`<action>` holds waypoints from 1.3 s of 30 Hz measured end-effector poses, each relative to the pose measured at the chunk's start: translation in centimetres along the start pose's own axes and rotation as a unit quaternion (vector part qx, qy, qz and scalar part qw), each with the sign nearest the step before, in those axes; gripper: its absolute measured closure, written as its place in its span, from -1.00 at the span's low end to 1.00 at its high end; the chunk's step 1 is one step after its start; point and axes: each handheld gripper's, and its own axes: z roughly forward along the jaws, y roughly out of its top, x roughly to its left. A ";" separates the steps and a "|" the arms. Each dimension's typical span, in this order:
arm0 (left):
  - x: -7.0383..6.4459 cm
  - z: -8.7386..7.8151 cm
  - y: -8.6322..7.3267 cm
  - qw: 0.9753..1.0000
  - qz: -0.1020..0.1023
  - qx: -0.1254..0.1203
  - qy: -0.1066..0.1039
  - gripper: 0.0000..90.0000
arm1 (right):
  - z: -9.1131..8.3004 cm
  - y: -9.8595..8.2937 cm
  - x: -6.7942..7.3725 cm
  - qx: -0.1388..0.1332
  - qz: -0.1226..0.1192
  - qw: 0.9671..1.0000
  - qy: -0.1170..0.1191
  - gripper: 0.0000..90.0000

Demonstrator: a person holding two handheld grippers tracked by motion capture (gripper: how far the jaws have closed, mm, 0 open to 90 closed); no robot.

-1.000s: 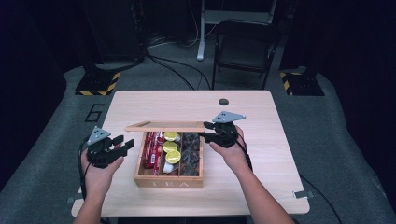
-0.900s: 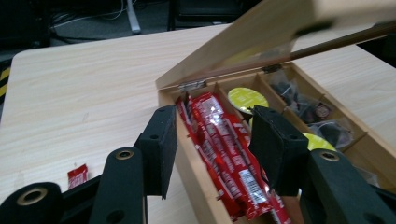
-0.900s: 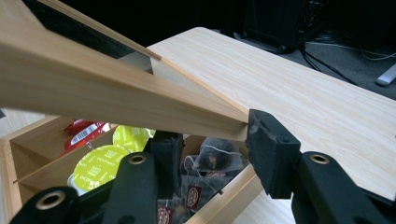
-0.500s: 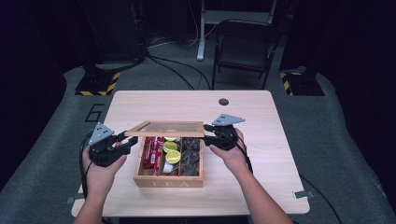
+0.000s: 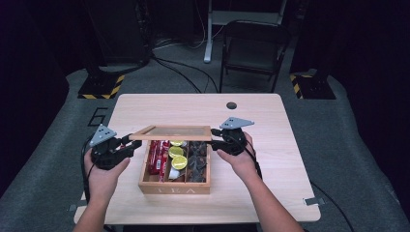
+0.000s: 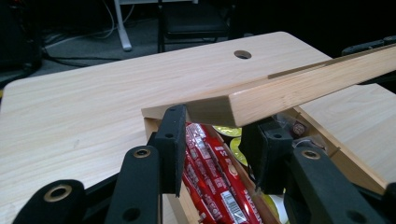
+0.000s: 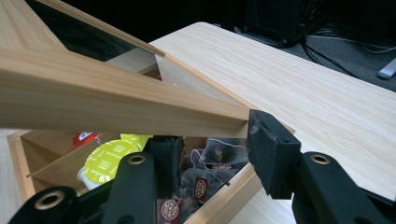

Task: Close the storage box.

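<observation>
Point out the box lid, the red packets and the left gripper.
box lid [image 5: 172, 133], high view, on its glass pane.
red packets [image 6: 212, 175], left gripper view, on the top wrapper.
left gripper [image 5: 136, 144], high view, between its fingertips.

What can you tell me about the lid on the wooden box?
The lid is a pale wooden frame around a dark see-through pane. It is raised, tilted above the tea box, with packets, pods and tea bags showing beneath. The left gripper meets its left front corner and the right gripper its right one; each gripper's jaws straddle the frame's edge, though whether they pinch it is unclear.
</observation>
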 end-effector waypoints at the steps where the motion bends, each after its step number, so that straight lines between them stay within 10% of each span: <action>1: 0.0 0.0 0.0 1.000 0.001 0.004 -0.002 0.34 | -0.1 0.0 0.1 0.000 0.003 1.000 -0.001 0.24; 39: -1.1 -0.7 -4.1 0.999 0.040 0.003 0.009 0.36 | -4.9 -2.0 5.1 -0.016 -0.048 0.998 0.021 0.17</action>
